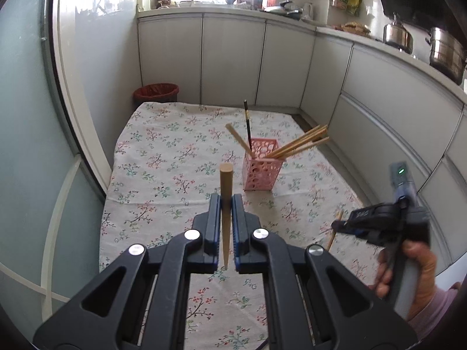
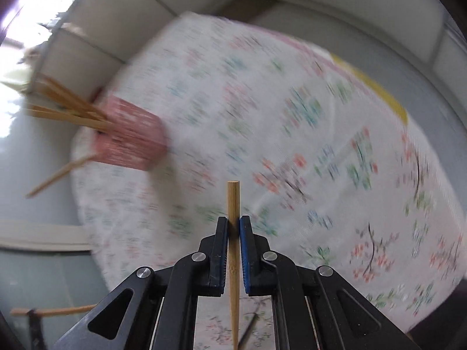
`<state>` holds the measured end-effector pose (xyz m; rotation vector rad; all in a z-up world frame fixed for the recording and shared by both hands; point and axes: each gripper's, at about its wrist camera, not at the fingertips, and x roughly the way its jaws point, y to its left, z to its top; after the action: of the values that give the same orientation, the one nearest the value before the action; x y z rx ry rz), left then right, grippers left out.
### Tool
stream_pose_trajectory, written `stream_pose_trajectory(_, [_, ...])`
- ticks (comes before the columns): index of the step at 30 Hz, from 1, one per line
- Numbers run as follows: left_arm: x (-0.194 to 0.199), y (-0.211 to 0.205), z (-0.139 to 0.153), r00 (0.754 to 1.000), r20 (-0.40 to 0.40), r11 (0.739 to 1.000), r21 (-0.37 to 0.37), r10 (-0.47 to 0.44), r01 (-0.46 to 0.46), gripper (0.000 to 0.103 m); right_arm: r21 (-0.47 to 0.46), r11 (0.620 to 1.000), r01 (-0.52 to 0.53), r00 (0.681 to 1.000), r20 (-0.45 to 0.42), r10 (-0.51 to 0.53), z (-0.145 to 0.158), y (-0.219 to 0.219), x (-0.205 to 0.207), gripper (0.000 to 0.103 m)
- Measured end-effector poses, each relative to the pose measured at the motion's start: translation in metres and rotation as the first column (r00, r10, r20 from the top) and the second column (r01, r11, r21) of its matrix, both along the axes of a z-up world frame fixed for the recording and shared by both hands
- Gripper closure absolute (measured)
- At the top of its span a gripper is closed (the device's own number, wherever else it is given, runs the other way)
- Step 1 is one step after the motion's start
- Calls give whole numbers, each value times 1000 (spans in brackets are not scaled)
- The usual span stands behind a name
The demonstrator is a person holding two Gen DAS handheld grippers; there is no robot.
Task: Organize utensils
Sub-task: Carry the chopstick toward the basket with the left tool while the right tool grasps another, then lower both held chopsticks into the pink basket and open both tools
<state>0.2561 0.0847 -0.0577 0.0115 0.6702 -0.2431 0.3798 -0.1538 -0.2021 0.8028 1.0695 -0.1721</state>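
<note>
A floral cloth point(image 1: 181, 157) is spread over the table, and a pink basket point(image 1: 262, 164) with several chopsticks point(image 1: 300, 143) is stood on it. One chopstick point(image 1: 226, 204) is clamped upright in the left gripper point(image 1: 226, 204), another point(image 2: 233, 233) in the right gripper point(image 2: 233, 227), above the cloth.
</note>
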Motion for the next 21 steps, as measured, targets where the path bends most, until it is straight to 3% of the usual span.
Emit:
stream_pose_trajectory(4, [-1,-1,16,1000,30,999,-44,-6,7,95,-92,993,-76,988,129,88,57,-9,-19,95])
stream_pose_trajectory(9, [7,-4,46,998,68,993,-112,-15,23,95,-207,973,-99,951,268,154,131,-17,-36,95])
stream_pose_trajectory(17, [34,-22,79,995,83,988,-141,-47,59,95,-301,949,-91,912,358,201,217,-33,-38,95])
stream_pose_trajectory(21, [46,-31,90,994,102,989,-133,-47,61,95,-282,956,-82,903,384,191,245,-45,-32,95])
